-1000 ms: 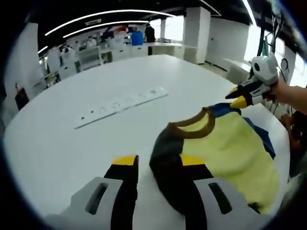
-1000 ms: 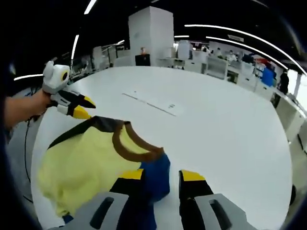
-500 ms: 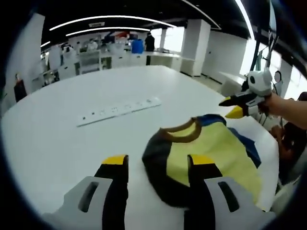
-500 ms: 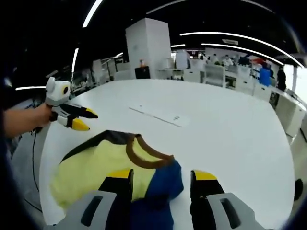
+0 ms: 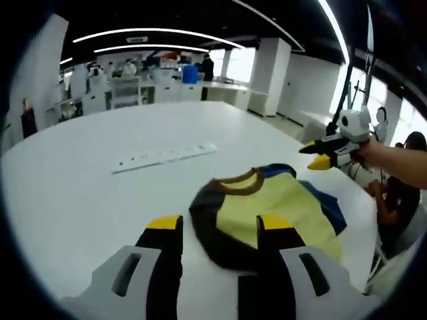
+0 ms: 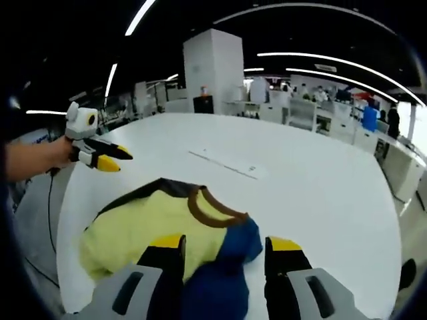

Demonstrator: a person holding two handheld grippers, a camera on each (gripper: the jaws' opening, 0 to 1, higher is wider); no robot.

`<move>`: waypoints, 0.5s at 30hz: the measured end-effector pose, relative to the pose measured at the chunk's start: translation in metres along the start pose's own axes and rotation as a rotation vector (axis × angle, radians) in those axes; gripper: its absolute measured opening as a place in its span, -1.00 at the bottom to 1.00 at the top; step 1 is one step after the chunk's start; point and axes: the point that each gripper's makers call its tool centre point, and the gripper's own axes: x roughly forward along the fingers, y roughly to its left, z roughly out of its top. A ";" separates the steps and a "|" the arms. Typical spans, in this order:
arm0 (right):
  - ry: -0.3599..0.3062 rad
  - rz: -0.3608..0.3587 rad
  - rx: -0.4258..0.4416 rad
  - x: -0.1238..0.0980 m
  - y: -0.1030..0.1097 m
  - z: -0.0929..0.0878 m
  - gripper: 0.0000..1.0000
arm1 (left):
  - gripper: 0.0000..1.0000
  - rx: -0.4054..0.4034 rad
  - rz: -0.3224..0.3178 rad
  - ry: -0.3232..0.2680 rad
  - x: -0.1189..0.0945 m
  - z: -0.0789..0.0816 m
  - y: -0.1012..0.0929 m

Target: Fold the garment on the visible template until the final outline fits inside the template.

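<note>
Both tongs [image 5: 212, 227] [image 6: 227, 245] open above yellow garment [image 5: 280, 207], collar facing power strip [image 5: 163, 157].

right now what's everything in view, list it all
shirt: one, yellow body, brown collar, dark and blue sleeves, lying on the table
power strip: one, white, on the table beyond the shirt
table: one, white, rounded, under everything
desks and shelves: several, pale, far back in the room
left tool: one, black with yellow tips, open, over the dark sleeve
right tool: one, same colours, open, over the blue sleeve
</note>
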 end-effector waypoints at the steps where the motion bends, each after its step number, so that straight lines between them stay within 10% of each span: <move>1: -0.001 0.000 -0.002 -0.002 0.001 -0.001 -0.11 | -0.20 0.004 -0.001 0.002 -0.002 -0.001 -0.001; 15: -0.036 -0.009 0.013 -0.032 0.014 -0.013 -0.16 | -0.30 0.060 -0.026 -0.029 -0.027 -0.003 -0.019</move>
